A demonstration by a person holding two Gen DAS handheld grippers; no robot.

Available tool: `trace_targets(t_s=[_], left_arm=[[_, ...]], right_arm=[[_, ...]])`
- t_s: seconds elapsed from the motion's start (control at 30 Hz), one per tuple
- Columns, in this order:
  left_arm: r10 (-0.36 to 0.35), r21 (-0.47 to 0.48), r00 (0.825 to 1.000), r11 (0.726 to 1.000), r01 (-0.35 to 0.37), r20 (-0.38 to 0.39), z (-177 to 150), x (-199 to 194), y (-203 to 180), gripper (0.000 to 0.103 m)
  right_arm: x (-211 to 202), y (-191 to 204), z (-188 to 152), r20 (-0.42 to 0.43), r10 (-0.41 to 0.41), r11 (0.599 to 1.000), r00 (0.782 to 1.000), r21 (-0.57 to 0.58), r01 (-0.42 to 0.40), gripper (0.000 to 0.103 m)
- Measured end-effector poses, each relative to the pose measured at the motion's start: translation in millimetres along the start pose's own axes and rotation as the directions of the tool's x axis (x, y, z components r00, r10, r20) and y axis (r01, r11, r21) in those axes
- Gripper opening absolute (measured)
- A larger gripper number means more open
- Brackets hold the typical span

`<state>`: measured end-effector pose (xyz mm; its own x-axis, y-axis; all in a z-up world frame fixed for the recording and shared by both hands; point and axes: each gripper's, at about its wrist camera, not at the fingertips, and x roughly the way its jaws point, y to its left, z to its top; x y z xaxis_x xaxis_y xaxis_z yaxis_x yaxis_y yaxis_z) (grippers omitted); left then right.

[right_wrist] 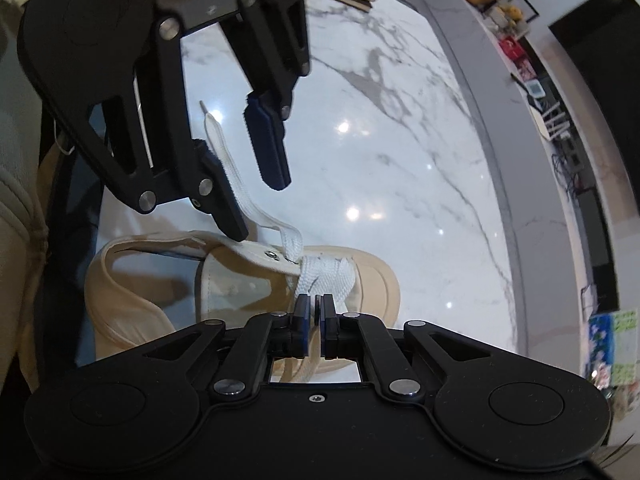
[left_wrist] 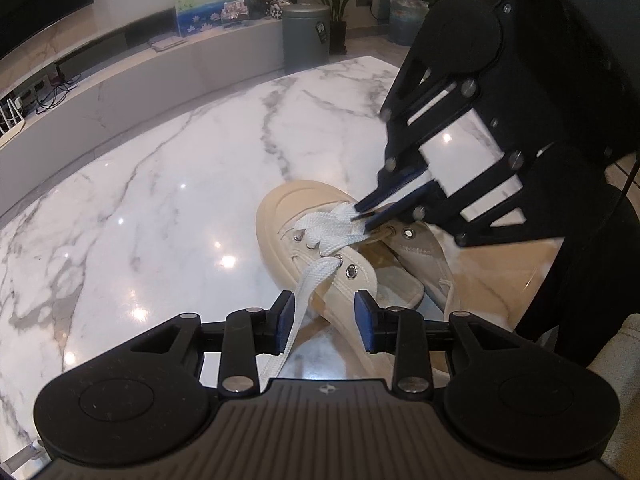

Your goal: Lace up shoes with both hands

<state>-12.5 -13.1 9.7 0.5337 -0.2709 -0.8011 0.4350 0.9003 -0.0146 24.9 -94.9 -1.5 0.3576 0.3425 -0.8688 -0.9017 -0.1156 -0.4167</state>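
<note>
A cream canvas sneaker [left_wrist: 280,216] [right_wrist: 376,280] lies on the white marble table [left_wrist: 160,200] [right_wrist: 400,160], toe pointing away from me. A flat white shoelace [left_wrist: 320,236] [right_wrist: 320,276] crosses its lower eyelets. My right gripper [left_wrist: 360,216] [right_wrist: 317,308] is shut on the lace at the crossings just behind the toe cap. One loose lace strand [left_wrist: 308,292] [right_wrist: 236,184] runs from a left-side eyelet back between the jaws of my left gripper [left_wrist: 326,324] [right_wrist: 260,210]. That gripper is open; the strand lies against one blue pad [left_wrist: 286,322] and the other pad stands clear of it.
A grey bin [left_wrist: 306,36] and a low grey bench [left_wrist: 120,64] with pictures and cables stand beyond the table's far edge. A person's dark clothing [left_wrist: 580,280] fills the right side. A beige cushion [right_wrist: 16,160] sits by the heel side.
</note>
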Motion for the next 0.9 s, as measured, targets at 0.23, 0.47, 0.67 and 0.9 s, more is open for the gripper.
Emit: trace_targets(t_s=[0.23,0.47,0.67,0.9], left_arm=[[0.004,0.004,1.0,1.0,-0.004,-0.001,0.2,0.6,-0.8,0.032],[0.004,0.004,1.0,1.0,-0.004,-0.005,1.1,0.9,-1.4,0.032],[-0.036,-0.002,0.999,0.999,0.036,0.011,5.1,-2.5,-1.9,0.032],[-0.082,0.024,0.997,0.996,0.082,0.0,11.7,3.1,-9.8,0.032]], right_arm=[[-27.8,-18.5,-13.6,0.052,0.029,0.987,0.998,0.159,-0.037,0.011],[-32.2,-43.1,-41.6,0.106,0.153,0.882,0.983,0.434,-0.184,0.016],[-23.2,-56.7,-49.8,0.139,0.205,0.802,0.969,0.544,-0.247,0.016],[-8.9,-71.4,-53.9,0.155,0.257,0.748,0.954,0.593,-0.298,0.016]])
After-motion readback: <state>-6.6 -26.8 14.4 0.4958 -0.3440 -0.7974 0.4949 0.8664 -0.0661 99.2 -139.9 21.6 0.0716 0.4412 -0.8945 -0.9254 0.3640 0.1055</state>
